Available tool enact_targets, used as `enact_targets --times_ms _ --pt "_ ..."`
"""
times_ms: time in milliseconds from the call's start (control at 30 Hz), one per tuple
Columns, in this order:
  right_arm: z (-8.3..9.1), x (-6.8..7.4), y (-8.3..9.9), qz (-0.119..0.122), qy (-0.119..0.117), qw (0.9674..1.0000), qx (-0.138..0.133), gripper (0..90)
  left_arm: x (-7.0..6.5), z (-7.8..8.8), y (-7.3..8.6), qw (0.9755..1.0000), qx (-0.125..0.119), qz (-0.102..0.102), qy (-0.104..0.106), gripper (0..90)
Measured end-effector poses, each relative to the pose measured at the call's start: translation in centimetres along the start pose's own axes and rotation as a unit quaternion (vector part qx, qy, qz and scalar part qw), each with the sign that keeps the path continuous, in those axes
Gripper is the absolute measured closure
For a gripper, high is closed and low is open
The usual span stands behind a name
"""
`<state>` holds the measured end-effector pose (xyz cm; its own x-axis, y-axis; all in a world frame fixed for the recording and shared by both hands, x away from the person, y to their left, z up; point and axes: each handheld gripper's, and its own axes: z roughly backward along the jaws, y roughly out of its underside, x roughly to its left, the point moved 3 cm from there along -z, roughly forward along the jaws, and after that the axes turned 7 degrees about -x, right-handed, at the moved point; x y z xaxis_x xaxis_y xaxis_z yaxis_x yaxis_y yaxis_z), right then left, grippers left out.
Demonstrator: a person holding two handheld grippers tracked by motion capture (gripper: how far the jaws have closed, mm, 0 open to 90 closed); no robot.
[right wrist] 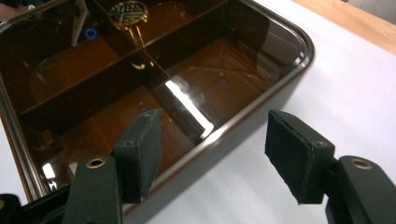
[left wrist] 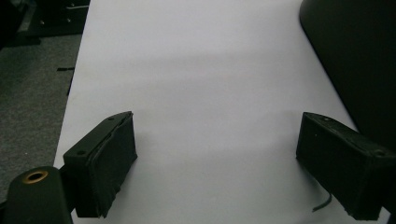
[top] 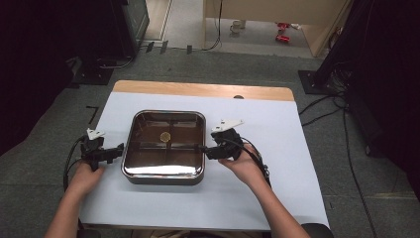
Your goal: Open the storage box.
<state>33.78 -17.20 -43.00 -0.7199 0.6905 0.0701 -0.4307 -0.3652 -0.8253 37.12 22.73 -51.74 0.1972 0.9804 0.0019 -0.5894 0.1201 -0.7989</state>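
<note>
Two grippers flank my square metal tray [top: 164,173] on the white sheet [top: 277,198]: left gripper [top: 119,148] open beside its left wall, right gripper [right wrist: 212,154] open astride its right rim.

Tray [top: 130,148]: square, rounded corners, polished metal rim, dark outer wall. Interior brown and glossy, split by low crossing ridges into compartments; overhead lights glare off the floor and the near rim. Stands flat and upright on the white-covered surface [top: 277,188], roughly at its middle, nearer the left edge than the right. In the right gripper view the rim [right wrist: 306,51] curves round one corner, and the wall drops straight to the white sheet.

Disc [top: 165,136]: small, round, gold-coloured, patterned face [right wrist: 128,10]. Lies flat inside the tray near the crossing of the ridges, toward the far half. A thin golden line runs from it along the ridge.
</note>
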Motion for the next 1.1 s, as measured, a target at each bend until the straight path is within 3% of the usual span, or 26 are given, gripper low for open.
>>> enact_targets --times_ms 267,500,733,1100 --pt "-1.8 1.1 -1.5 0.012 -0.015 0.9998 -0.009 37.8 0.0 0.0 0.0 1.0 0.0 0.0 0.0 12.0" --pt "-3.8 2.0 -2.7 0.007 -0.034 0.9993 -0.017 40.4 0.0 0.0 0.0 1.0 -0.001 0.002 0.0 12.0" --pt "-6.0 3.5 -3.6 0.026 -0.045 0.9985 -0.018 42.8 0.0 0.0 0.0 1.0 0.0 0.001 0.0 12.0" --pt "-8.9 5.4 -4.5 0.034 -0.055 0.9978 -0.014 45.5 0.0 0.0 0.0 1.0 0.0 -0.001 0.0 12.0"
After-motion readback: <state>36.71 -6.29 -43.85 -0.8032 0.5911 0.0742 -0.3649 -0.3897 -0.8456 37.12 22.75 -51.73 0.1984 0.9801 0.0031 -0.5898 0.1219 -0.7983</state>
